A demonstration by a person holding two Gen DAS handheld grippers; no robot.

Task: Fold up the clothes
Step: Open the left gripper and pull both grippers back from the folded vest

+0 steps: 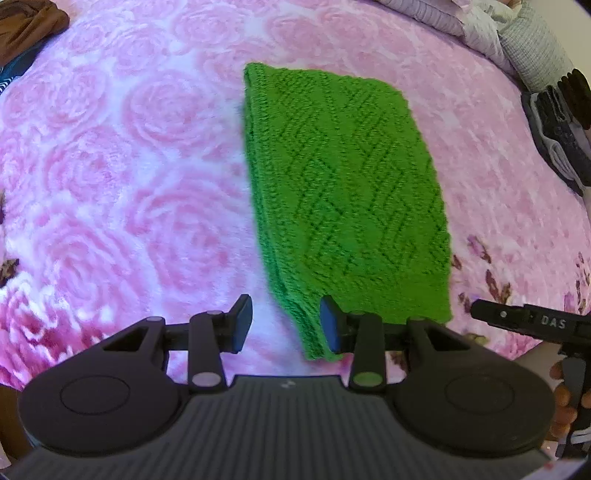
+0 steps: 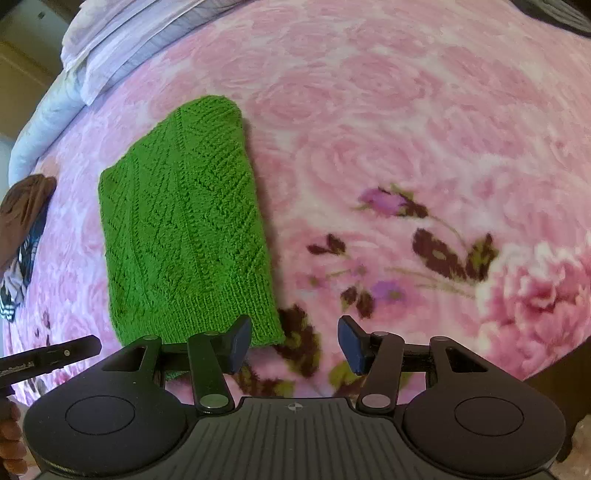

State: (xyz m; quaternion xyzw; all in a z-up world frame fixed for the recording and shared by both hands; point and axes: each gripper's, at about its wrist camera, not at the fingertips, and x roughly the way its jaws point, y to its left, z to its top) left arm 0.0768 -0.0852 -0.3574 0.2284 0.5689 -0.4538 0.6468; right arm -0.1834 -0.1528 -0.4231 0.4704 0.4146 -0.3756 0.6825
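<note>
A green knit garment lies folded into a long rectangle on the pink rose-print blanket. My left gripper is open at the garment's near edge. Its right finger touches the near left corner of the fold, and its left finger is over bare blanket. In the right wrist view the same green knit garment lies left of centre. My right gripper is open over the blanket, and its left finger sits just by the garment's near right corner. Nothing is held.
A brown garment and striped cloth lie at the blanket's far left. Pale pillows and bedding are piled at the back right, with a dark grey item beside them. A hand holds the other gripper's handle at the right edge.
</note>
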